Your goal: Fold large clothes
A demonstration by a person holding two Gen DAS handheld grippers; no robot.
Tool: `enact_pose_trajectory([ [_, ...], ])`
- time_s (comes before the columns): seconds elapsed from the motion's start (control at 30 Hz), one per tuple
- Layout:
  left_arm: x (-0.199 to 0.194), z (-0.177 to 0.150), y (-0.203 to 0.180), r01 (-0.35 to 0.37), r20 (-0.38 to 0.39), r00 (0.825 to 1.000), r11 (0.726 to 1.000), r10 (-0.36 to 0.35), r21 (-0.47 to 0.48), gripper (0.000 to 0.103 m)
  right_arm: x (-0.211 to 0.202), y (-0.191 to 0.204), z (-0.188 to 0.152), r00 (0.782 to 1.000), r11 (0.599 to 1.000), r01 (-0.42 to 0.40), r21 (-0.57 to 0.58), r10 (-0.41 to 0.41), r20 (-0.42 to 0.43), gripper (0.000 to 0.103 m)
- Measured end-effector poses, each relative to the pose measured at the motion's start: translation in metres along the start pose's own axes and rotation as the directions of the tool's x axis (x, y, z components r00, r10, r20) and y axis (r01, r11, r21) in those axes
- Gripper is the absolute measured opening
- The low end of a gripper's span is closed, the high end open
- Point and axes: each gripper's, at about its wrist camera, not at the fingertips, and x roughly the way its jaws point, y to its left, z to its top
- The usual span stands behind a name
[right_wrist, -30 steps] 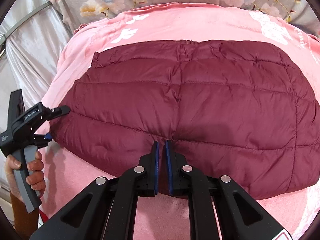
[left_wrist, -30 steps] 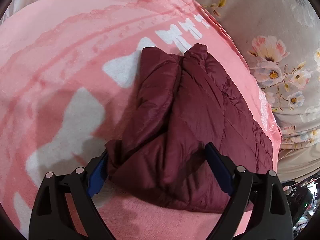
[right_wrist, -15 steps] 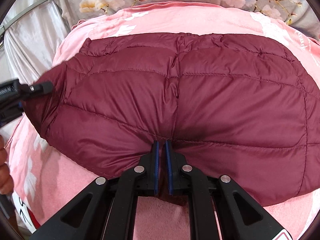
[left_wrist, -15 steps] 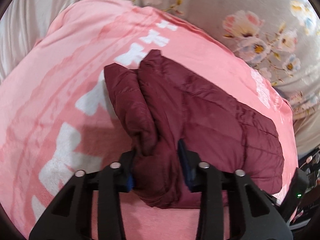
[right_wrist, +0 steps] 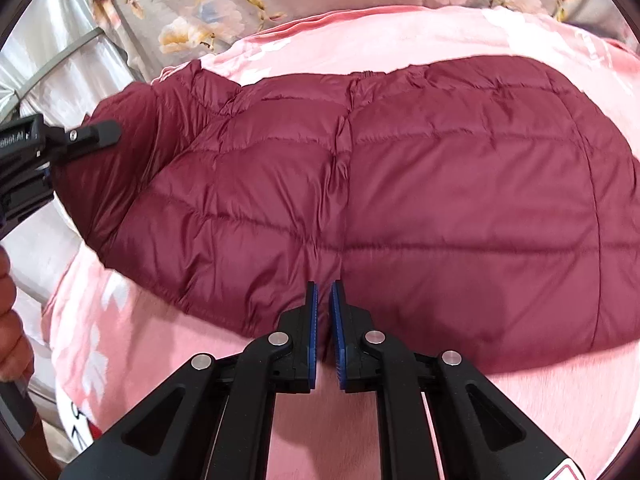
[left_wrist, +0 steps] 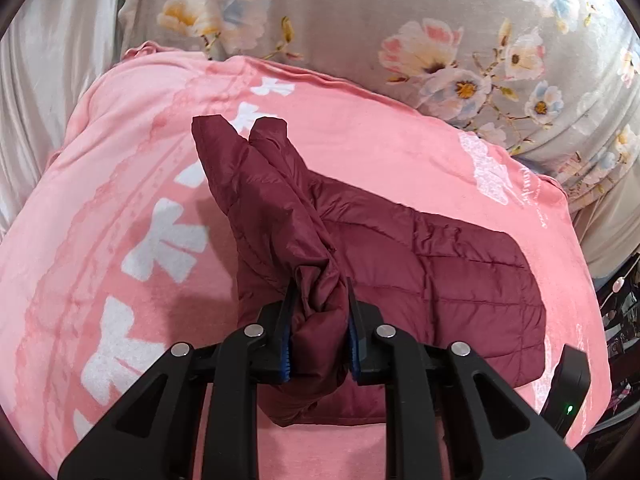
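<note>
Background is a pink fleece blanket (left_wrist: 400, 160) with white bow-looking prints down one side and some whitish print near the far corner. Behind it there's a grey floral sheet (left_wrist: 340, 20), pastel flowers with yellow centres. Shiny silvery fabric (right_wrist: 60, 52) sits off to the left, with a thin grey strap or bar crossing it.

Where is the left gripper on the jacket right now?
The left gripper is closing on the bunched sleeve end of the maroon jacket, lifted above the pink blanket, at that jacket's left edge in the right wrist view.
</note>
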Motion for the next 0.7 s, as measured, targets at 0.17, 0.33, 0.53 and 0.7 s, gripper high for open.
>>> enact_pose_trajectory([
  [0.17, -0.010, 0.003, -0.019, 0.020, 0.022, 1.000, 0.999, -0.021, 0.037, 0.019, 0.002, -0.009, -0.010, 1.000, 1.000, -0.014, 0.014, 0.014, -0.021, 0.010],
  [0.33, -0.017, 0.005, -0.040, 0.053, 0.033, 0.998, 0.996, -0.056, 0.077, 0.018, 0.012, -0.018, -0.007, 0.999, 0.998, -0.043, 0.044, 0.044, -0.024, 0.005],
  [0.53, -0.024, 0.005, -0.069, 0.096, 0.036, 0.994, 0.986, -0.102, 0.138, 0.018, 0.019, -0.023, -0.011, 0.997, 0.996, -0.066, 0.062, 0.068, -0.022, 0.000],
  [0.7, -0.029, -0.001, -0.098, 0.140, 0.025, 0.989, 0.968, -0.148, 0.207, 0.018, 0.023, -0.030, -0.010, 0.995, 0.991, -0.099, 0.088, 0.101, -0.019, 0.000],
])
